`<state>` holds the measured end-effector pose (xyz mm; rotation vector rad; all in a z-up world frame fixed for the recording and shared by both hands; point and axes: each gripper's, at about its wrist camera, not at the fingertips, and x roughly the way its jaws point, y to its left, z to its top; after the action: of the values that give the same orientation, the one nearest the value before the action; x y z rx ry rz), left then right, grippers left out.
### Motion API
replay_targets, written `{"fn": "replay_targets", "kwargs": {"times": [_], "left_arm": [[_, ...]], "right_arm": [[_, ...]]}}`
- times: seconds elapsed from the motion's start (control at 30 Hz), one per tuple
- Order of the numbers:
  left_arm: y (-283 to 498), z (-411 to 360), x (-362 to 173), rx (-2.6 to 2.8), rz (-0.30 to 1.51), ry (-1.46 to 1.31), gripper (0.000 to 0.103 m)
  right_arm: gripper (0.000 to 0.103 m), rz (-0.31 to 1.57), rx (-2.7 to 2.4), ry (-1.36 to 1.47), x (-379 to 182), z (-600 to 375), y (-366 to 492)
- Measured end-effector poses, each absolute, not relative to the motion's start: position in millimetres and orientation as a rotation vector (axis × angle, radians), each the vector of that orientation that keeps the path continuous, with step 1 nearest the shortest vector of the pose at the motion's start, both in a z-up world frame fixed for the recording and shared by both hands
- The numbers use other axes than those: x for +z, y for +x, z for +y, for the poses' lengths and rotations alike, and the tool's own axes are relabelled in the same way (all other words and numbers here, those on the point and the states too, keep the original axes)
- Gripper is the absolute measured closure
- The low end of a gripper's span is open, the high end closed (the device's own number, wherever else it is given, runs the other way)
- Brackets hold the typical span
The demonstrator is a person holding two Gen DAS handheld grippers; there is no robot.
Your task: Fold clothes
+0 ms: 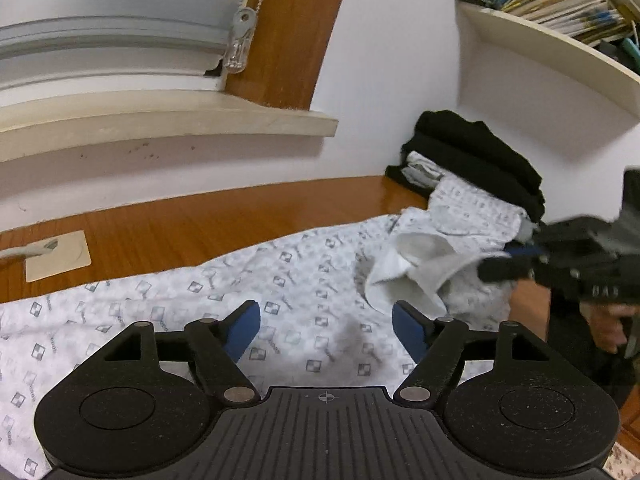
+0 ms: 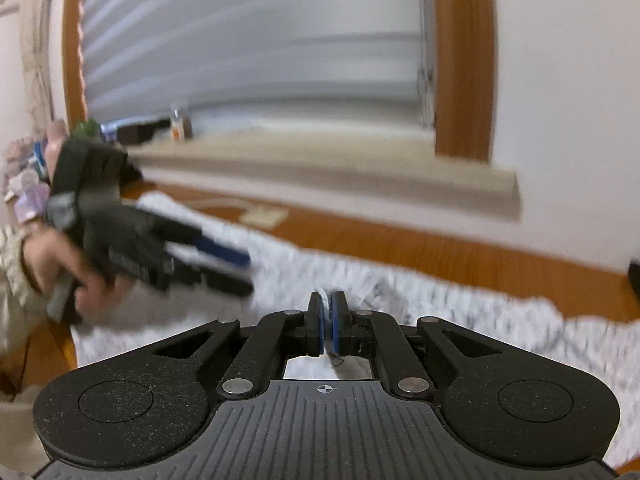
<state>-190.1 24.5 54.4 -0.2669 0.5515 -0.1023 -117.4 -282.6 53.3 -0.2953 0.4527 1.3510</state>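
A white garment with a grey square print lies spread across the wooden table. My left gripper is open and empty, hovering just above its middle. My right gripper is shut on a fold of the same garment. In the left wrist view it holds the cloth's bunched right end lifted off the table. The left gripper also shows at the left of the right wrist view, blurred.
A stack of folded black and white clothes sits at the table's back right corner against the wall. A window sill juts out above the table. A bookshelf hangs at upper right. A cable plate lies at left.
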Motion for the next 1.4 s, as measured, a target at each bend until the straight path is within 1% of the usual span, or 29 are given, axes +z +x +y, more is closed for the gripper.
{"fn": "replay_targets", "kwargs": {"times": [0.13, 0.3, 0.4, 0.43, 0.47, 0.5, 0.6, 0.63, 0.77, 0.93, 1.03, 1.13, 1.23, 1.27, 1.4], "left_arm": [[-170, 16, 55, -0.141, 0.580, -0.281, 0.026], [-134, -18, 53, -0.192, 0.641, -0.222, 0.026], [-115, -36, 50, -0.195, 0.667, -0.160, 0.030], [-110, -40, 48, -0.197, 0.671, -0.140, 0.035], [-105, -45, 47, -0.199, 0.676, -0.120, 0.050], [-103, -49, 47, -0.229, 0.677, -0.104, 0.060], [-104, -53, 49, -0.249, 0.642, -0.078, 0.098], [-111, -47, 55, -0.238, 0.620, -0.064, 0.101], [-146, -15, 88, -0.179, 0.527, -0.005, 0.101], [-190, 25, 129, -0.105, 0.409, 0.067, 0.101], [-208, 47, 131, -0.046, 0.395, 0.096, 0.101], [-221, 73, 117, 0.009, 0.426, 0.077, 0.101], [-232, 103, 97, 0.070, 0.468, 0.035, 0.094], [-234, 112, 89, 0.087, 0.483, 0.012, 0.090], [-250, 140, 65, 0.142, 0.522, -0.081, 0.079]], "right_arm": [[0.097, 0.418, 1.300, -0.244, 56, -306, -118], [0.097, 0.358, 1.259, -0.180, 75, -333, -110], [0.097, 0.334, 1.254, -0.156, 80, -344, -106], [0.097, 0.328, 1.255, -0.151, 82, -346, -106], [0.097, 0.325, 1.259, -0.150, 83, -348, -107], [0.097, 0.324, 1.264, -0.150, 83, -349, -107], [0.097, 0.322, 1.281, -0.147, 82, -351, -109], [0.097, 0.323, 1.286, -0.146, 82, -351, -109], [0.097, 0.339, 1.321, -0.146, 79, -343, -114], [0.097, 0.414, 1.448, -0.112, 70, -311, -133], [0.097, 0.430, 1.553, -0.111, 67, -275, -158], [0.096, 0.436, 1.641, -0.134, 64, -232, -187], [0.084, 0.441, 1.683, -0.166, 58, -206, -203], [0.076, 0.436, 1.690, -0.181, 56, -200, -207], [0.074, 0.406, 1.583, -0.191, 53, -215, -188]]}}
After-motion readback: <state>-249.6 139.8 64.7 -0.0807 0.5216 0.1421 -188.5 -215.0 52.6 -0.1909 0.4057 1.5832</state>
